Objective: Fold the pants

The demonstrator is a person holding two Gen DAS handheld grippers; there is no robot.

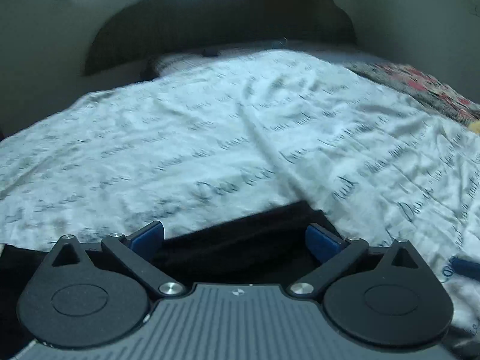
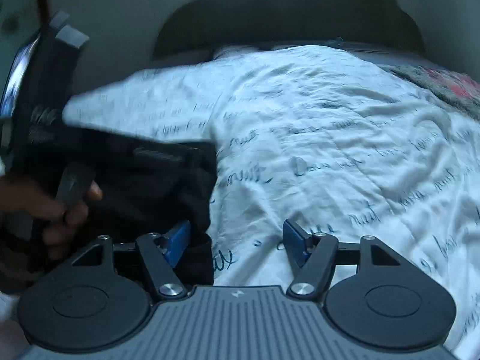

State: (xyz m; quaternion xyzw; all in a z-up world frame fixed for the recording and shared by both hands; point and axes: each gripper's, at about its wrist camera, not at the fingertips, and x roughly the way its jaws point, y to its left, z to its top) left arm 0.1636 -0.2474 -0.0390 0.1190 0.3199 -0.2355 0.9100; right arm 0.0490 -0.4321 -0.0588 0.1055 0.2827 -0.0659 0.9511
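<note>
Black pants [image 1: 240, 240] lie on a white bedsheet with script print [image 1: 210, 138]. In the left wrist view my left gripper [image 1: 235, 238] is open, its blue pads apart just above the pants' near edge. In the right wrist view the pants [image 2: 144, 180] lie bunched at the left. My right gripper [image 2: 237, 238] is open, its left pad over the pants' right edge and its right pad over the sheet [image 2: 330, 138]. The person's hand [image 2: 51, 207] holds the left gripper device at the far left, over the pants.
A dark headboard [image 1: 222, 21] and a grey wall stand behind the bed. A grey blanket with red flowers [image 1: 420, 87] lies at the bed's right side, also in the right wrist view [image 2: 444, 84]. The image is blurred by motion.
</note>
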